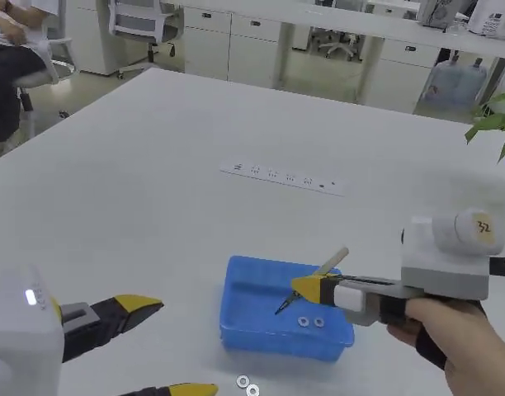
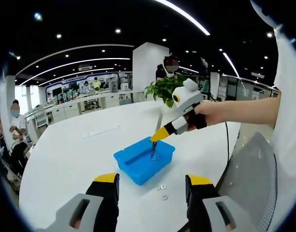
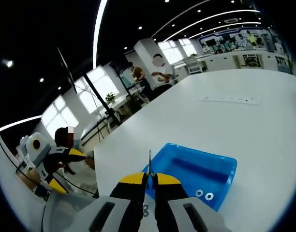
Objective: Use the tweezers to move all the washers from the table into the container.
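A blue container (image 1: 257, 285) sits on the white table and holds two washers (image 1: 312, 322). My right gripper (image 1: 306, 289) is shut on the tweezers (image 1: 284, 305), whose tips point down into the container, just left of those washers. In the right gripper view the tweezers (image 3: 149, 166) stick out between the shut jaws over the container (image 3: 220, 169). Loose washers (image 1: 247, 384) lie on the table in front of the container, also seen as washers (image 2: 161, 187). My left gripper (image 1: 174, 346) stands open at the lower left, holding nothing.
A flat strip with sockets (image 1: 281, 177) lies on the table beyond the container. A plant (image 1: 493, 124) stands at the right edge. Office chairs and a seated person (image 1: 9, 58) are beyond the far left edge.
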The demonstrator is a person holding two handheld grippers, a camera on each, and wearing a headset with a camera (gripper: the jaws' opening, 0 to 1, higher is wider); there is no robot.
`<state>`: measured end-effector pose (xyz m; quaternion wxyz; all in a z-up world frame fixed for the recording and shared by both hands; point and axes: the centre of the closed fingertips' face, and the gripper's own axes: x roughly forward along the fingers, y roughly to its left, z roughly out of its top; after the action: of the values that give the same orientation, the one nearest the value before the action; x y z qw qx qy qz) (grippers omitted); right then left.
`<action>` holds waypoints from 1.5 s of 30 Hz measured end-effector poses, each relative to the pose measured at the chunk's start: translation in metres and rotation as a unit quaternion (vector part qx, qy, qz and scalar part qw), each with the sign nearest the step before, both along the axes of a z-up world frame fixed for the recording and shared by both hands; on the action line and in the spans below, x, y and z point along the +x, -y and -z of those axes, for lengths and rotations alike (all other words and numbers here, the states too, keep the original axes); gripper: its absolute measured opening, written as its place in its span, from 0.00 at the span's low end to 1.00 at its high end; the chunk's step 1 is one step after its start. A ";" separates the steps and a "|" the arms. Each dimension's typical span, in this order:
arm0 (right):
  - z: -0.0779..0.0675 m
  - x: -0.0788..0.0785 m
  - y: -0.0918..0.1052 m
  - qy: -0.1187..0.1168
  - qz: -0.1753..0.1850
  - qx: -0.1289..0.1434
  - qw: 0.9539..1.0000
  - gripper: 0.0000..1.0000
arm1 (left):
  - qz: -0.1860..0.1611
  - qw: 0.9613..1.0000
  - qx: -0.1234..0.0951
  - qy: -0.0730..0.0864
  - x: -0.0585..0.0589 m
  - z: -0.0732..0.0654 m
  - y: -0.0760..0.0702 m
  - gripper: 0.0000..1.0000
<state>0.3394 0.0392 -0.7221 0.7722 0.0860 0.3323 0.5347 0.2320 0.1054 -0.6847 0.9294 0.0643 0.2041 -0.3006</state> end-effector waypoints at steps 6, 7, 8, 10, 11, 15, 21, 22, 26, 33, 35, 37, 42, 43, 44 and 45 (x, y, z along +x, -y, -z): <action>0.020 -0.022 -0.011 -0.014 -0.030 -0.018 0.999 0.03 | 0.004 1.000 0.002 -0.001 -0.001 0.001 0.001 0.54; 0.024 -0.025 -0.012 -0.014 -0.034 -0.023 0.999 0.03 | 0.004 1.000 0.002 -0.001 -0.001 0.001 0.001 0.54; 0.028 -0.028 -0.014 -0.015 -0.039 -0.027 0.999 0.03 | 0.004 1.000 0.002 -0.001 -0.001 0.001 0.001 0.54; 0.032 -0.032 -0.016 -0.014 -0.047 -0.032 0.998 0.03 | 0.002 1.000 0.001 0.000 -0.002 0.001 0.001 0.54; 0.035 -0.035 -0.018 -0.015 -0.052 -0.037 0.998 0.03 | 0.001 1.000 0.000 0.000 -0.002 0.001 0.000 0.54; 0.046 -0.041 -0.022 -0.005 -0.071 -0.055 0.996 0.03 | -0.002 1.000 0.001 -0.002 -0.003 0.002 -0.003 0.54; 0.059 -0.045 -0.028 0.000 -0.089 -0.075 0.993 0.03 | -0.006 1.000 0.003 -0.002 -0.004 0.002 -0.007 0.53; 0.060 -0.046 -0.029 0.008 -0.096 -0.082 0.992 0.03 | -0.008 1.000 0.002 -0.002 -0.004 0.002 -0.008 0.53; 0.064 -0.049 -0.032 0.021 -0.111 -0.097 0.989 0.03 | -0.010 1.000 0.002 -0.003 -0.005 0.003 -0.009 0.53; 0.063 -0.060 -0.034 0.084 -0.168 -0.130 0.974 0.03 | -0.010 1.000 0.002 -0.005 -0.005 0.004 -0.009 0.53; 0.063 -0.064 -0.035 0.114 -0.190 -0.143 0.965 0.03 | -0.008 1.000 0.003 -0.004 -0.005 0.004 -0.008 0.52; 0.063 -0.070 -0.037 0.152 -0.219 -0.155 0.951 0.03 | -0.006 1.000 0.003 -0.004 -0.005 0.004 -0.007 0.52; 0.064 -0.077 -0.038 0.209 -0.254 -0.176 0.928 0.03 | -0.003 1.000 0.005 -0.003 -0.005 0.004 -0.005 0.52; 0.064 -0.078 -0.037 0.203 -0.251 -0.174 0.930 0.03 | -0.002 1.000 0.004 -0.002 -0.005 0.003 -0.004 0.52; 0.060 -0.082 -0.039 0.170 -0.239 -0.155 0.943 0.03 | -0.002 1.000 0.004 -0.002 -0.005 0.003 -0.004 0.52; 0.054 -0.083 -0.041 0.159 -0.234 -0.138 0.949 0.03 | -0.002 1.000 0.004 -0.001 -0.005 0.003 -0.004 0.52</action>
<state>0.2568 0.0797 -0.7762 0.6725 -0.1875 0.2866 0.6561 0.2272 0.1097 -0.6873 0.9294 0.0671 0.2067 -0.2983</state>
